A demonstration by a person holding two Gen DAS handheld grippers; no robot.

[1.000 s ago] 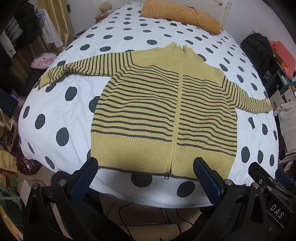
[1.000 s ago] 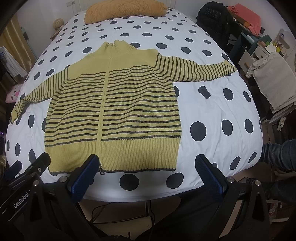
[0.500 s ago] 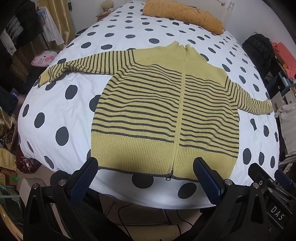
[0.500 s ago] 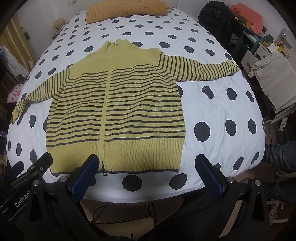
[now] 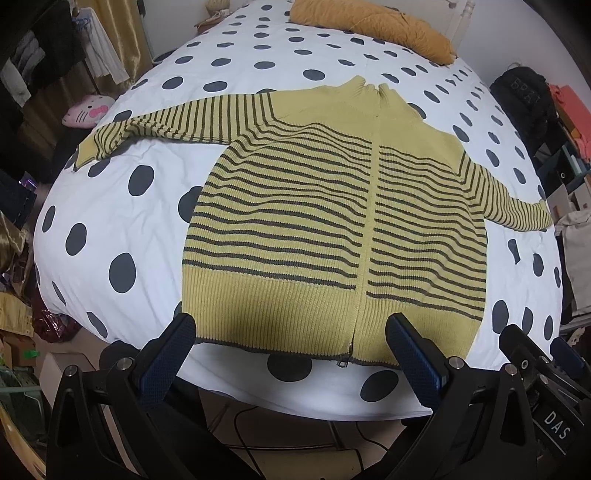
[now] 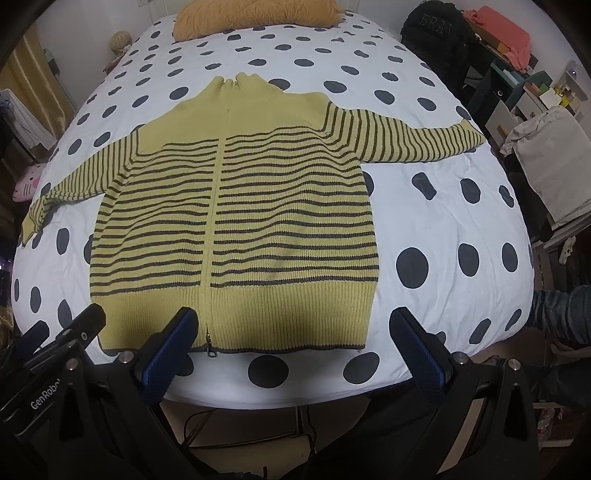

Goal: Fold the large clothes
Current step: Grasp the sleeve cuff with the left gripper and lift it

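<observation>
A yellow zip-up sweater with dark stripes (image 5: 332,229) lies flat and face up on the polka-dot bed (image 5: 110,206), both sleeves spread out to the sides, hem toward me. It also shows in the right wrist view (image 6: 236,229). My left gripper (image 5: 291,332) is open and empty, hovering above the hem left of the zipper. My right gripper (image 6: 295,328) is open and empty, above the hem right of the zipper. The right gripper's body shows at the lower right of the left wrist view (image 5: 535,376).
An orange pillow (image 5: 373,26) lies at the head of the bed. A pink cat plush (image 5: 86,112) sits off the left side. A black backpack (image 6: 432,29), shelves and a grey cloth (image 6: 550,166) crowd the right side. Cables run on the floor (image 5: 295,435) below the bed's near edge.
Both grippers have moved forward and a little closer to the sweater's hem; the sweater looks larger. The sweater itself has not moved. Both jaws stay open.
</observation>
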